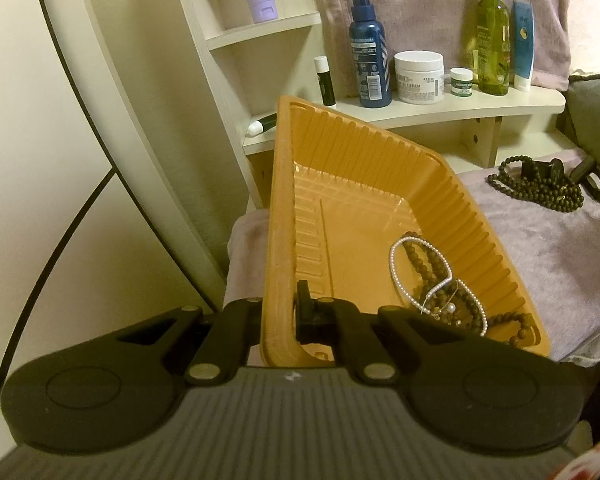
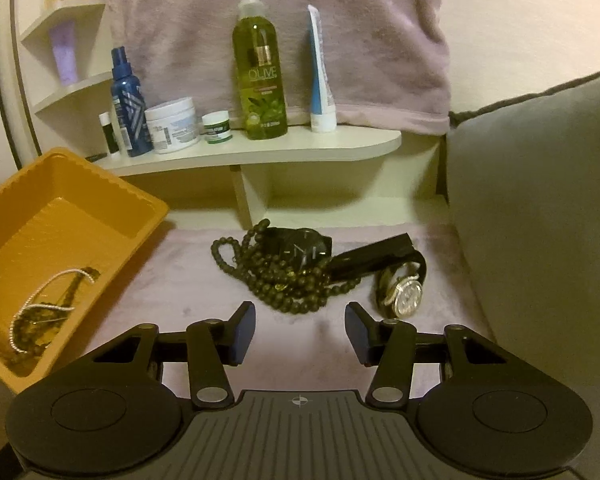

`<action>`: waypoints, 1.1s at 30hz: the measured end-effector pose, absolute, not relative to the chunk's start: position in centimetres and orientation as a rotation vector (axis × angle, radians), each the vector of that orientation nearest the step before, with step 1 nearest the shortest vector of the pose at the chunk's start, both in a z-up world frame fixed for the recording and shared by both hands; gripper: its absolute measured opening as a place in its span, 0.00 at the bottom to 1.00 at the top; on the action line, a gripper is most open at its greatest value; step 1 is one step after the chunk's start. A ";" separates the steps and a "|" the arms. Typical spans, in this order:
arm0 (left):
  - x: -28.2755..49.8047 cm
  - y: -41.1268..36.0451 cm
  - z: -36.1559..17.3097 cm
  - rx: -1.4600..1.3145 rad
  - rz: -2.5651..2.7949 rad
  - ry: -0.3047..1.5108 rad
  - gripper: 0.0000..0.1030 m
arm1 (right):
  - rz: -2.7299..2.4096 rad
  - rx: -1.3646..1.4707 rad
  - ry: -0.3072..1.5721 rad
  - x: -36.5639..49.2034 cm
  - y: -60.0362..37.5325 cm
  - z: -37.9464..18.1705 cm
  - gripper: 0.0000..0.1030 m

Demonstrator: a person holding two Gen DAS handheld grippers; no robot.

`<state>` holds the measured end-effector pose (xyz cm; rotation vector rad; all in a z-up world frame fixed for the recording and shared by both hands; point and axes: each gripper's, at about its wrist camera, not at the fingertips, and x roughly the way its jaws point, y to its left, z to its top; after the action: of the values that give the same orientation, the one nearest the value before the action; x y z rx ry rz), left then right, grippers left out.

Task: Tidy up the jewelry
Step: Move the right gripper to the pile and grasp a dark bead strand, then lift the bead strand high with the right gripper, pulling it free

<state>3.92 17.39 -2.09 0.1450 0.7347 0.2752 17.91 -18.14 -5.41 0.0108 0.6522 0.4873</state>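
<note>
Left wrist view shows the left gripper [image 1: 278,316] pinching the near rim of the orange tray [image 1: 364,152], which sits tipped up on the purple cloth [image 1: 560,248]. A pearl string [image 1: 396,268] and some dark beads [image 1: 424,264] lie inside it already, low in the frame. More is left: a pile of dark bead necklaces [image 2: 288,276], a black watch [image 2: 300,246] and a silver watch [image 2: 408,294] wait mid-frame in the right view. The right gripper [image 2: 300,330] points down at them, jaws apart and empty.
</note>
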 end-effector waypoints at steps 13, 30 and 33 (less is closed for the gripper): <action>4.1 17.3 -2.1 0.153 0.279 0.743 0.03 | 0.499 0.001 0.728 22.8 -16.0 -8.6 0.31; 4.1 17.3 -2.2 0.153 0.275 0.738 0.03 | 0.630 -0.001 0.627 17.1 -14.8 -3.4 0.06; 4.0 17.3 -2.2 0.152 0.273 0.736 0.03 | 0.663 -0.005 0.556 16.0 -14.7 -0.4 0.06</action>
<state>4.01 17.34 -2.16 0.1522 0.7359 0.2729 15.96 -14.71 -0.40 -0.0049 0.5564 0.6630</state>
